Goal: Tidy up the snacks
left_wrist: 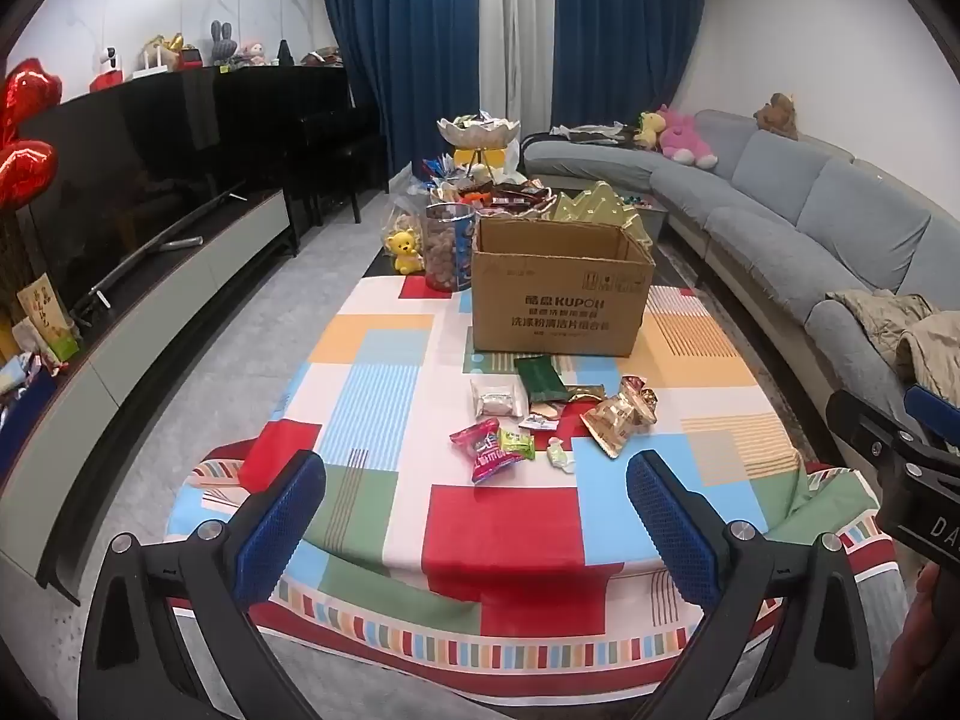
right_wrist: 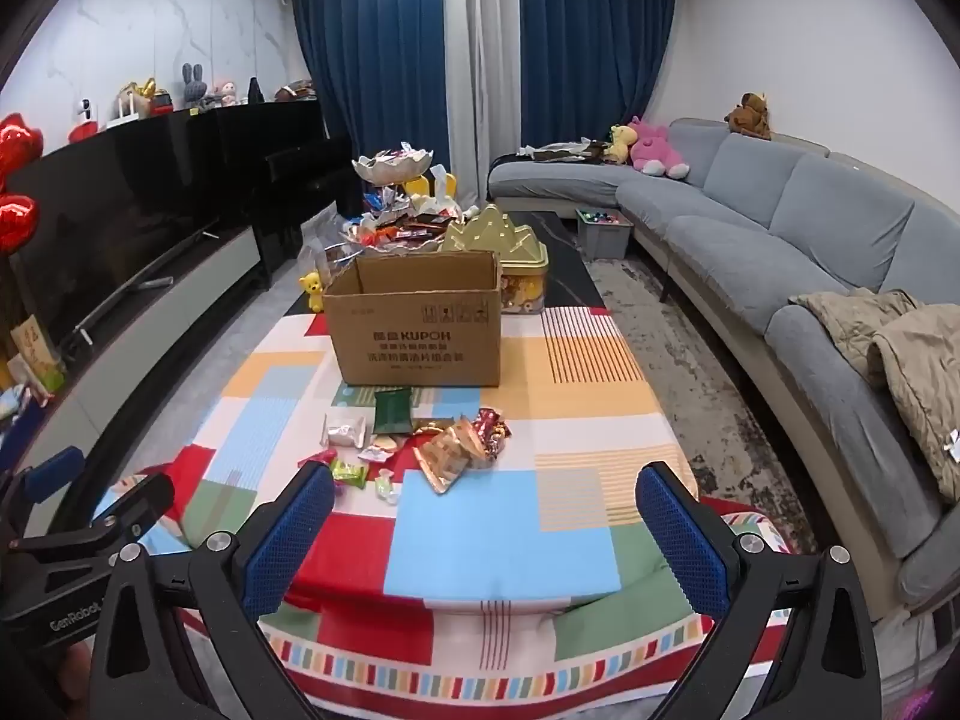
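Note:
Several loose snack packets lie on the patchwork tablecloth (left_wrist: 372,360) in front of an open cardboard box (left_wrist: 558,300): a pink packet (left_wrist: 483,447), a green candy (left_wrist: 517,443), a dark green pouch (left_wrist: 540,377), a clear packet (left_wrist: 497,401) and a gold crinkled bag (left_wrist: 615,420). In the right wrist view the box (right_wrist: 420,336), the gold bag (right_wrist: 447,456) and the dark green pouch (right_wrist: 393,411) show again. My left gripper (left_wrist: 477,498) hangs open above the table's near end, short of the snacks. My right gripper (right_wrist: 486,504) is open too, nothing between its blue pads.
Behind the box stand a jar of treats (left_wrist: 447,246), a yellow bear figure (left_wrist: 403,249), a gold tin (right_wrist: 519,264) and a heaped snack tray (right_wrist: 396,228). A grey sofa (right_wrist: 780,240) runs along the right, a TV cabinet (left_wrist: 150,312) along the left.

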Demonstrator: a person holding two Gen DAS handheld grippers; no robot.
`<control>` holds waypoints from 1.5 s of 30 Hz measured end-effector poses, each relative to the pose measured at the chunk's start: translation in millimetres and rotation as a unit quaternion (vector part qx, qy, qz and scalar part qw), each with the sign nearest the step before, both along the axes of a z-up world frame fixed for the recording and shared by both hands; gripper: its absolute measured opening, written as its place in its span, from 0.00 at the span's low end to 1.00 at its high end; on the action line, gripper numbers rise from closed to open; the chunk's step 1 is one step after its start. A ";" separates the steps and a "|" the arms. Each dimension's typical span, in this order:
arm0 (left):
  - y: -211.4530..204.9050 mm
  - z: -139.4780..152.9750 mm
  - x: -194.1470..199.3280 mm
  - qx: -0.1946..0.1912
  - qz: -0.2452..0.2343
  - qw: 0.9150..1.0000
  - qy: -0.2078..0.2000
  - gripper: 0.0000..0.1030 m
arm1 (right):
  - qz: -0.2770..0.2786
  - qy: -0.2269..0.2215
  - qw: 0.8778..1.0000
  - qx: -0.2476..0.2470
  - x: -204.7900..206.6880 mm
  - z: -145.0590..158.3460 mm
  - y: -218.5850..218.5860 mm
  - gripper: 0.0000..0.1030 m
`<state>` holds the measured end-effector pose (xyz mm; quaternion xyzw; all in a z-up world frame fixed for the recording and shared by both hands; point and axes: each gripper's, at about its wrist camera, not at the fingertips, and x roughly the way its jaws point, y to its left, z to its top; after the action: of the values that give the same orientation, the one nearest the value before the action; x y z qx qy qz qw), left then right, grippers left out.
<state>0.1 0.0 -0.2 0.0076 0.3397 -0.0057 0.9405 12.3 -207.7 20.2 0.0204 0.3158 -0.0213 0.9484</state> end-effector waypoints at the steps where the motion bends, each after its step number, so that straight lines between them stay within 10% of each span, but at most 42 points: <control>1: 0.5 0.1 -0.1 -0.004 0.000 1.000 -0.001 0.99 | -0.001 0.003 1.000 -0.003 0.2 0.0 0.0 0.99; 45: 3.9 3.9 -4.5 -0.003 0.000 1.000 -0.009 0.99 | -0.005 -0.004 1.000 -0.004 -2.2 2.3 -0.9 0.99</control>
<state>-4.5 3.9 3.7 0.0046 0.3309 -0.0064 0.9436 10.1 -208.6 22.5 0.0177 0.3119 -0.0270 0.9496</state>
